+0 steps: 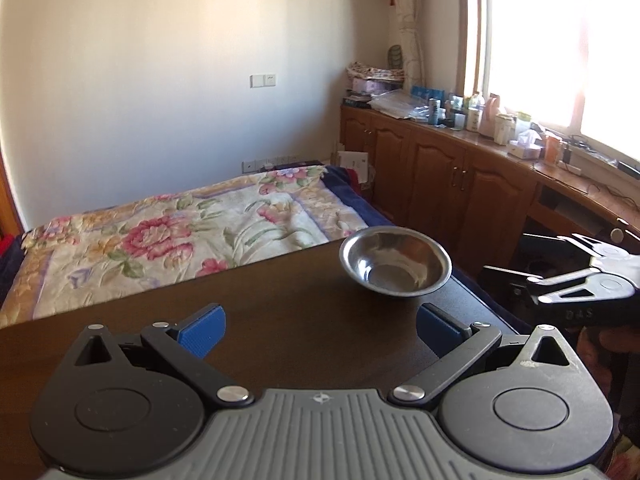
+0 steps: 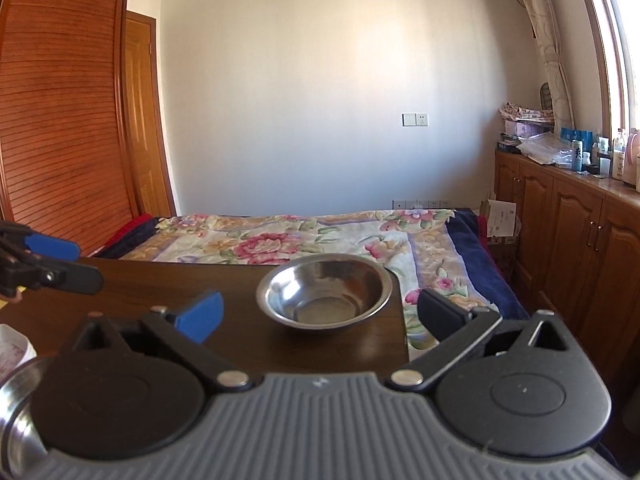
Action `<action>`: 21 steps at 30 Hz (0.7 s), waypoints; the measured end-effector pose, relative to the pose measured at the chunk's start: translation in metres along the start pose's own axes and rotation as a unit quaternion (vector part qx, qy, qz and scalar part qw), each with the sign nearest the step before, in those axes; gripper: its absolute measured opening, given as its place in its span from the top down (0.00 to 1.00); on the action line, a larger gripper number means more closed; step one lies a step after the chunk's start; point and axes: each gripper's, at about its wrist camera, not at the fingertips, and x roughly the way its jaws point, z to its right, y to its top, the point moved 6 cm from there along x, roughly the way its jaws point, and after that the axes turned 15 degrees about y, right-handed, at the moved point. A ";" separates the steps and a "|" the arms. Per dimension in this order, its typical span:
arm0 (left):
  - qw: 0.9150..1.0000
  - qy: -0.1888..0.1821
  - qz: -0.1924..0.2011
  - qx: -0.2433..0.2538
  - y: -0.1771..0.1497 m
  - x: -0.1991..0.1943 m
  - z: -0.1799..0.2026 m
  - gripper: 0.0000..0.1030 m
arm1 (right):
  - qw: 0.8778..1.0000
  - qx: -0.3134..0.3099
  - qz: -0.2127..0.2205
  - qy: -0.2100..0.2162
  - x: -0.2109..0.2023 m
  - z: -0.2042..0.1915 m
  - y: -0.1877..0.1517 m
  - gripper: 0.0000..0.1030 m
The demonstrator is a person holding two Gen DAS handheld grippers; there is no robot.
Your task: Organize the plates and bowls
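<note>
A steel bowl stands empty near the far right corner of the dark wooden table. My left gripper is open and empty, a little short of the bowl and to its left. My right gripper is open and empty, its jaws wide apart just in front of the bowl. The right gripper also shows at the right edge of the left wrist view. The left gripper shows at the left edge of the right wrist view.
A second steel vessel's rim and a white container sit at the lower left. A bed with a floral cover lies beyond the table. Wooden cabinets with clutter line the right wall. A wardrobe stands at the left.
</note>
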 end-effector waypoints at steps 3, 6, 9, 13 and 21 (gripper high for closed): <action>1.000 -0.008 -0.004 0.002 0.007 0.006 0.000 0.00 | 1.000 0.002 -0.003 0.000 0.005 0.007 0.004 0.00; 1.000 -0.008 0.000 0.010 0.014 0.012 0.002 0.00 | 1.000 -0.001 -0.005 -0.002 0.010 0.013 0.007 0.00; 1.000 -0.010 0.001 0.016 0.023 0.018 0.006 0.00 | 1.000 -0.004 -0.009 -0.007 0.016 0.019 0.011 0.00; 0.999 -0.019 0.008 0.026 0.034 0.026 0.012 0.03 | 1.000 -0.008 -0.014 -0.019 0.023 0.026 0.012 0.00; 0.998 -0.048 -0.013 0.037 0.043 0.051 0.028 0.25 | 1.000 0.007 -0.023 -0.018 0.034 0.038 0.011 0.00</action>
